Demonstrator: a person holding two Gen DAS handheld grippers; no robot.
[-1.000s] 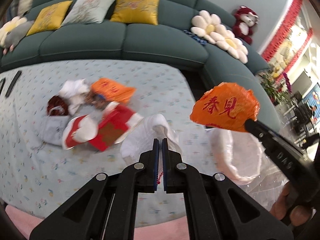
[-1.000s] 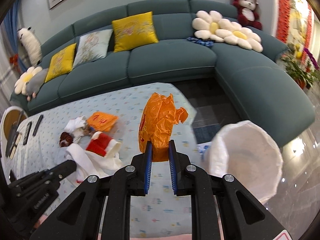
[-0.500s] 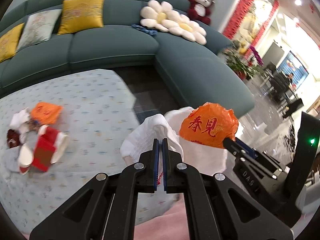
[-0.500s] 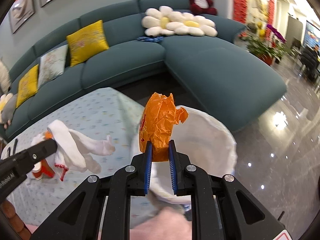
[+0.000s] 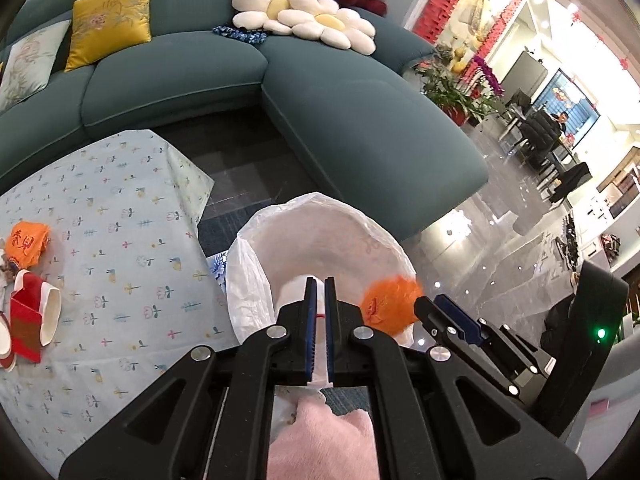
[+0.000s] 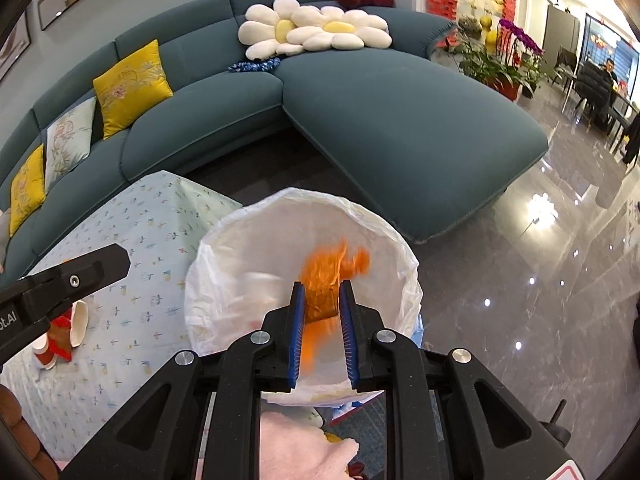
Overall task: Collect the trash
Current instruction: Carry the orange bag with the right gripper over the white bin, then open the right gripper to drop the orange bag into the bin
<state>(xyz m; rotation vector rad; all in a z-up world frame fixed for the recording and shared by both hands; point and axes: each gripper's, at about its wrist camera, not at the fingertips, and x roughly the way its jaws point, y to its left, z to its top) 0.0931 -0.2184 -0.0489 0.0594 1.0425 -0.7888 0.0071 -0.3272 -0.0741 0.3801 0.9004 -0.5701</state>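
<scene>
A white plastic trash bag (image 5: 320,200) stands open beside the table, its mouth right under both grippers. My left gripper (image 5: 320,280) hangs over the bag's near rim. Its jaws are opening, with crumpled white paper (image 5: 294,290) still pinched in the narrow gap. My right gripper (image 6: 320,284) is over the bag (image 6: 312,194) too, holding a crumpled orange wrapper (image 6: 324,268) that looks blurred between the blue pads. In the left wrist view the right gripper (image 5: 426,304) and its orange wrapper (image 5: 390,304) sit at the bag's right side. The left gripper (image 6: 116,258) shows at the right wrist view's left edge.
The table with a pale flowered cloth (image 5: 120,220) lies to the left. On it are another orange wrapper (image 5: 26,242) and red-and-white paper cups (image 5: 28,320). A teal sofa (image 5: 360,120) curves behind the bag. Glossy grey floor (image 6: 520,280) spreads to the right. A pink sleeve (image 5: 320,440) is below.
Both grippers swung right, from above the table's trash pile to over the bag's mouth, carrying the white paper and the orange wrapper. The left jaws' gap has widened slightly.
</scene>
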